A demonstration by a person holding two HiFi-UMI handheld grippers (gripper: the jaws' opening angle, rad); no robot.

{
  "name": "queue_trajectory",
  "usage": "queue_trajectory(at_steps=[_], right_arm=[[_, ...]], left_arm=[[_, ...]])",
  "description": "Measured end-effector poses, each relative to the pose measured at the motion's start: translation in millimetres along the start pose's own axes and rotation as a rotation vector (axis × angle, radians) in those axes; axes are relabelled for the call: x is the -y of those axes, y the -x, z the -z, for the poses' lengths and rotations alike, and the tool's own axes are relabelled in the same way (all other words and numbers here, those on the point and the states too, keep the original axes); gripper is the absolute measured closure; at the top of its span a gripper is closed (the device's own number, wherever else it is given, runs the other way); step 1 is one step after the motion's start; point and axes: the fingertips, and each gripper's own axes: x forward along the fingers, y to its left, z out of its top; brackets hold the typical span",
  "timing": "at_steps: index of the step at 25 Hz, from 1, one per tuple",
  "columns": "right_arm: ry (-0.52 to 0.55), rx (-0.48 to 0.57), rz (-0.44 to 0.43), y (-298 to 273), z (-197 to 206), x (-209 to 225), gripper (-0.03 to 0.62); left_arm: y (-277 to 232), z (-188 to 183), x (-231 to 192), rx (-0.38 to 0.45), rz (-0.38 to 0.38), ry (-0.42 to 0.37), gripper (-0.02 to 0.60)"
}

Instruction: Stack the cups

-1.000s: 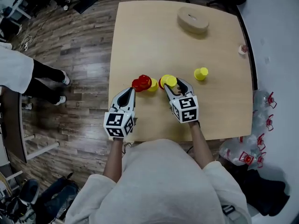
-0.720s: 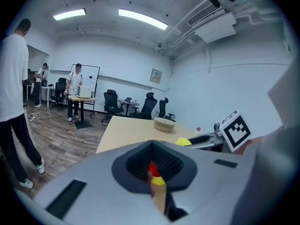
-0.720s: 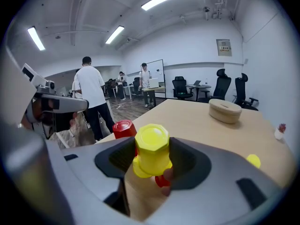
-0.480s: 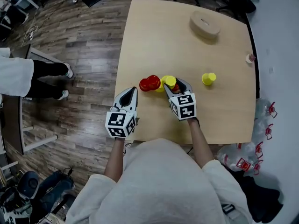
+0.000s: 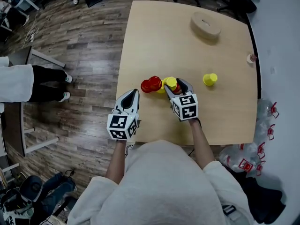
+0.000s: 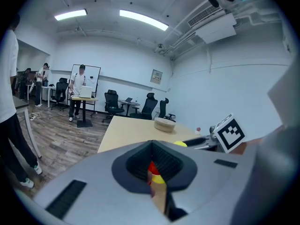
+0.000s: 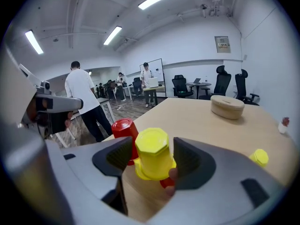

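**Right gripper** (image 5: 176, 85) (image 7: 152, 158): you hold it over the near part of the wooden table (image 5: 154, 36). Its jaws are opening and stand either side of the upturned yellow cup (image 5: 171, 82) (image 7: 152, 151). A gap shows at the left pad, and the right pad sits just beside the cup wall.

**Upturned yellow cup:** it sits mouth down on a red cup (image 7: 167, 182), of which only the lower edge shows. All places below are given from this yellow cup.

**Second red cup** (image 5: 151, 83) (image 7: 124, 130): upside down, just to the left of it and close against it.

**Lone yellow cup** (image 5: 210, 79) (image 7: 259, 157): to the right of it, well apart, alone on the table.

**Round wooden box** (image 5: 205, 24) (image 7: 227, 106): far beyond it and to the right, towards the table's far edge.

**Small object** (image 5: 252, 58) (image 7: 283, 123): far right of it at the table's edge, too small to name.

**Left gripper** (image 5: 133, 93) (image 6: 153, 172): nearer to you and to the left of it, clear of all the cups. Its jaws are together with nothing between them, and only a thin slit shows red and yellow beyond.

**Standing person** (image 5: 28, 81) (image 7: 84, 97): far left of it, on the wood floor.
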Motion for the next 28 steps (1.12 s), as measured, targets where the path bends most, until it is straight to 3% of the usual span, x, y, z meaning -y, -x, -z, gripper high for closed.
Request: queue_trajectory(at_steps=[4, 12, 20, 28], right_arm=[[-0.001, 0.057, -0.003, 16.9, -8.3, -3.1, 0.292], [-0.035, 0.181, 0.098, 79.7, -14.4, 17.5, 0.303], [-0.132, 0.19, 0.266, 140.3, 23.2, 78.0, 0.306], [-0.19, 0.185, 0.336, 163.7, 48.7, 123.1, 0.306]], left_arm=[[0.2, -0.7, 2.8, 0.002, 0.012, -0.006, 0.569], [-19.3, 6.0, 44.8, -0.024, 0.122, -0.031, 0.569], [-50.9, 15.2, 116.9, -0.07, 0.279, -0.081, 0.569], [-73.4, 21.3, 159.8, -0.1, 0.339, -0.113, 0.569]])
